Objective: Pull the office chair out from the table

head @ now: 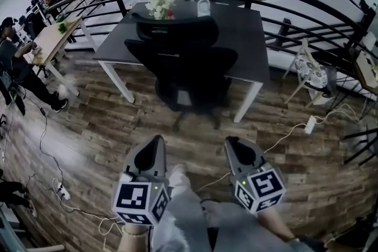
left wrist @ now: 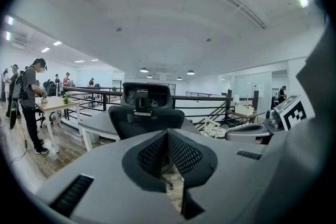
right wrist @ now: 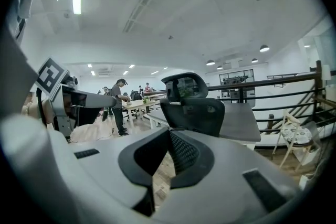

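A black office chair with a headrest stands tucked against the near edge of a dark table, its back toward me. My left gripper and right gripper hover side by side over the wood floor, well short of the chair, both pointing at it. Both are shut with nothing between the jaws. In the left gripper view the chair rises beyond the closed left gripper. In the right gripper view the chair stands beyond the closed right gripper.
White flowers and a white object sit at the table's far edge, with a black railing curving behind. A small white stand is at the right. A power strip and cables lie on the floor. People stand at a wooden table at the left.
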### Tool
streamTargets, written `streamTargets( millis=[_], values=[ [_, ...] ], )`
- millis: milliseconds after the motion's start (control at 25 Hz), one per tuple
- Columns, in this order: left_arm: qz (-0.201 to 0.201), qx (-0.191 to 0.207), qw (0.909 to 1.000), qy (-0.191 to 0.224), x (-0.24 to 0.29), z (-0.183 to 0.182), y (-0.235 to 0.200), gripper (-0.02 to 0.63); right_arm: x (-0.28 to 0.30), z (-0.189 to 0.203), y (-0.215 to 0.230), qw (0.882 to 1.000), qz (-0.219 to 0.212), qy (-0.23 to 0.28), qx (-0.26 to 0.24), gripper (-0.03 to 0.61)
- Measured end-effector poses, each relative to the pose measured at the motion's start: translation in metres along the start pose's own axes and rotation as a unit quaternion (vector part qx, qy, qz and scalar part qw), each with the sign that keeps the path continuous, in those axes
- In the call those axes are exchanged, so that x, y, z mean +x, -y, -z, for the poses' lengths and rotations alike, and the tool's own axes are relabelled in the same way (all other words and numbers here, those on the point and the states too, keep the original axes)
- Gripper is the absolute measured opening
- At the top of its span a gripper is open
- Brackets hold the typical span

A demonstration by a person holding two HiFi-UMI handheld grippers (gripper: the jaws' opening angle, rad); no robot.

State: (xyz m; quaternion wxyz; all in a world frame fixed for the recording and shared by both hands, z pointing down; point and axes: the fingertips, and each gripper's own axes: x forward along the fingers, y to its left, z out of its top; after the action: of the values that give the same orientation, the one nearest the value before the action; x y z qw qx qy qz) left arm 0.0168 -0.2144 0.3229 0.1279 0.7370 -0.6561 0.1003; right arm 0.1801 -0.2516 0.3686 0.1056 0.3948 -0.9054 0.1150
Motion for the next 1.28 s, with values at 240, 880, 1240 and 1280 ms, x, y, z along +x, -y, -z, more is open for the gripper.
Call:
streamTargets(
  millis=[240, 880, 1240, 1280],
  values=[
    [0.009, 0.017, 0.9996, 0.021, 0.037, -0.019, -0.026, 0.009, 0.034, -0.012, 0.015, 1.0, 0.028, 0.001, -0.011, 0.005],
    [-0.031, 0.186, 0.981, 0.047, 0.142, -0.074, -0.143, 0.011, 0.136, -0.072, 0.061, 0.985, 0.14, 0.007, -0.095, 0.005],
    [-0.015, 0.257, 0.9627, 0.082, 0.196, -0.093, -0.194, 0.012, 0.18, -0.086, 0.096, 0.968, 0.207, -0.007, -0.141, 0.009],
    [-0.013, 0.267, 0.9598, 0.084, 0.202, -0.092, -0.199, 0.021, 0.185, -0.086, 0.099, 0.966, 0.21, -0.009, -0.148, 0.023]
  ],
)
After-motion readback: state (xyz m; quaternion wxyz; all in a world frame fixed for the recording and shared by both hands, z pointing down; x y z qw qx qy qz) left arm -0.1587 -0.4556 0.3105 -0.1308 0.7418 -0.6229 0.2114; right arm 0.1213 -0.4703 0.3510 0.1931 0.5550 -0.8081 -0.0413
